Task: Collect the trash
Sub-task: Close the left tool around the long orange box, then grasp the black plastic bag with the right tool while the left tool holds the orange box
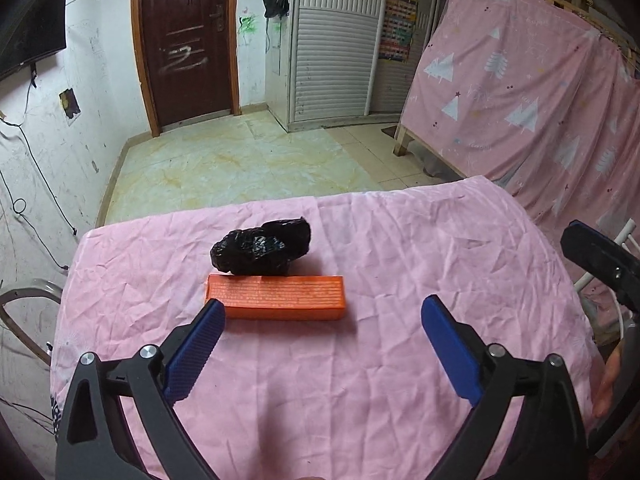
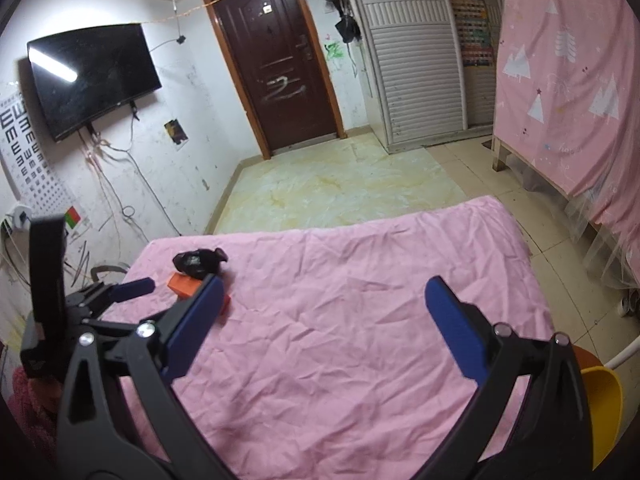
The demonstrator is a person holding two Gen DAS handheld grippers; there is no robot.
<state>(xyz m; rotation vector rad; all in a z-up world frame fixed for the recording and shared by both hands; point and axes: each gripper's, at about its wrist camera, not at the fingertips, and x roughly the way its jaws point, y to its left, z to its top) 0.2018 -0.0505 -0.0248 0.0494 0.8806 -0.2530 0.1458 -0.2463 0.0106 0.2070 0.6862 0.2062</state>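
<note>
The left tongs point(image 1: 322, 322) stand wide with nothing between their blue pads, pointing down over the pink-covered counter point(image 1: 400, 248). The right tongs point(image 2: 324, 300) are equally wide and empty, hanging over bare cloth.

Take the orange box point(image 1: 280, 296) as the landmark. It lies flat on the counter, just beyond the left tongs' tips, with its near left corner beside the left pad. Touching its far long side sits a crumpled black plastic bag point(image 1: 262, 250), the likeliest piece of trash. The right tongs are well to the right of the box.

By my reading, this is the approach step: nothing is collected yet. The next move calls for the left tongs to reach past or over the box, straddle the bag and close on it without nudging the box. A yellow scoop-like container point(image 2: 604, 412) sits at the right wrist view's edge, far right of the box; it may be where trash goes.
</note>
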